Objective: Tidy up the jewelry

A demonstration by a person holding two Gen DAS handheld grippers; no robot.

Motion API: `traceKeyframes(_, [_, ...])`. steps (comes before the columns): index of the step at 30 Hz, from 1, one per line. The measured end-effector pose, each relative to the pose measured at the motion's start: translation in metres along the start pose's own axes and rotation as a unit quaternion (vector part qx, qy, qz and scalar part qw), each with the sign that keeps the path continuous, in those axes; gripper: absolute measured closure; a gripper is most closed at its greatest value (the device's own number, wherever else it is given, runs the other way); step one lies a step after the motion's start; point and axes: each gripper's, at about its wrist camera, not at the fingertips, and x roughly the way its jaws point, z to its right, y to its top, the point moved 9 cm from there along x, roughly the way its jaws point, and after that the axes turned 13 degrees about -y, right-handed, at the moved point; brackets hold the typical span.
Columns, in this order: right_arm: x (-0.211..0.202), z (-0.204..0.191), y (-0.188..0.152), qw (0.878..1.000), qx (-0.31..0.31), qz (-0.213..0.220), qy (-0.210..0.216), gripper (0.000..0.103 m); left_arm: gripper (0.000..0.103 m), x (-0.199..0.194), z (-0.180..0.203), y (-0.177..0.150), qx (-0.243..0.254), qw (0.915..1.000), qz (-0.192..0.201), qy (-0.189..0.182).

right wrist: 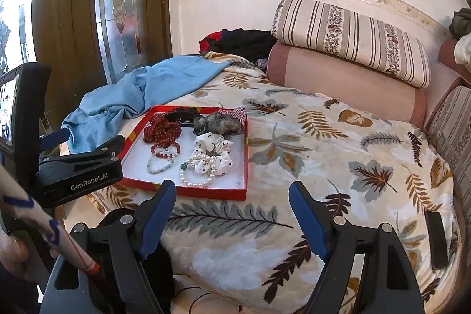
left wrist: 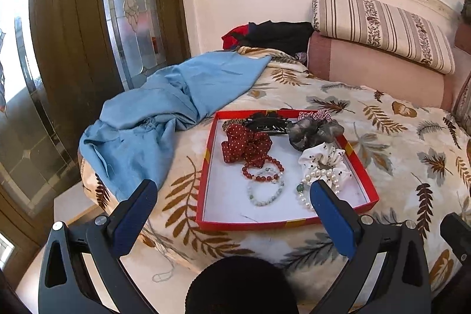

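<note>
Lying together in the red tray [left wrist: 203,190], bracelets [left wrist: 263,171], pearl necklace [left wrist: 306,190] and scrunchies [left wrist: 323,159]; both grippers, left gripper [left wrist: 232,196] and right gripper [right wrist: 232,196], gape empty.

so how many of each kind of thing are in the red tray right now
Fabric scrunchies: 3 (red dotted scrunchie, grey sheer scrunchie, white dotted scrunchie)
Bead bracelets: 3 (red bead bracelet, pale green bead bracelet, white pearl bracelet)
Black claw hair clip: 1
Total: 7, not counting partly hidden pieces at the tray's far edge
</note>
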Motion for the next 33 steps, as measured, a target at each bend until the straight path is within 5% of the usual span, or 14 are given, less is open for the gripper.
traceKeyframes(33, [0.016,-0.01,-0.009,1.0,-0.016,-0.025,0.002,0.02,0.0,0.017,-0.014,-0.007,-0.012,0.9997,-0.019,0.01])
